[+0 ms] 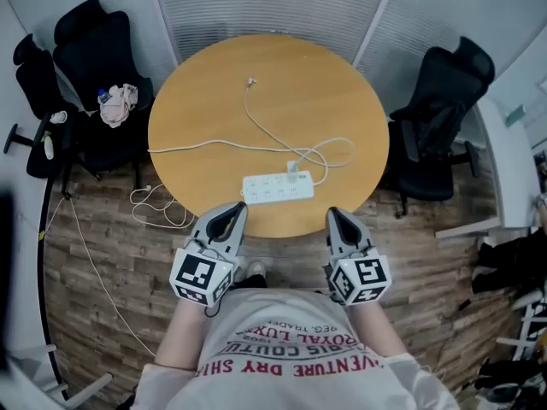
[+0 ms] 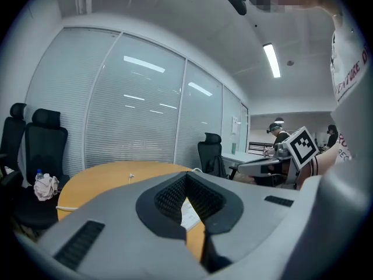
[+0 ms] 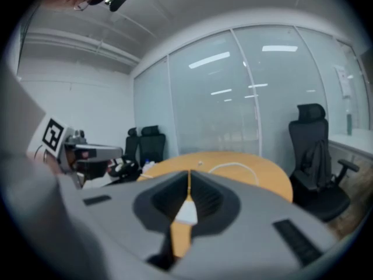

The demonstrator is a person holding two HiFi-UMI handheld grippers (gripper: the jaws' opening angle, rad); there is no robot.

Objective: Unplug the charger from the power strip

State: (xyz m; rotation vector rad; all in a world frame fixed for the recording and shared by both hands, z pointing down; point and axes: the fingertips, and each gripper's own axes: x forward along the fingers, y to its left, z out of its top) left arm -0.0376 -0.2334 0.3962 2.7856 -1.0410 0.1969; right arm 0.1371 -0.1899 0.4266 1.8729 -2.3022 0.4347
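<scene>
- My left fingers (image 1: 231, 215) and right fingers (image 1: 336, 219) are both clenched on nothing. They hang over the near edge of the counter (image 1: 197, 92), short of the strip (image 1: 278, 188).
- The strip lies flat near that edge, just beyond my fingers and between the two sets.
- The charger (image 1: 292, 171) sits plugged in toward the strip's right half. It is small in the head view, so I can't tell which way its prongs run.
- Its cable (image 1: 256, 126) loops beside the strip, then runs across the counter to a loose end near the far side.
- I judge this as the reach: nothing is unplugged yet.
- To do it well, I should release both sets of fingers before they arrive.
- The left should pin the strip's left end, clear of the charger. The right should close on the charger's body, not the cable, and pull straight along the prongs.
- The strip looks light, so unpinned it would likely lift or slide with the pull.
- The counter is round, pale wood and smooth, carrying only the strip and its wires. The strip's cord (image 1: 188, 147) runs off the left edge to a coil on the floor (image 1: 120, 263).
- Around it are black chairs (image 1: 440, 118) on both sides, with a cloth (image 1: 118, 105) on the left one. The floor is wood plank, and a glass wall (image 1: 273, 7) with blinds stands behind.
</scene>
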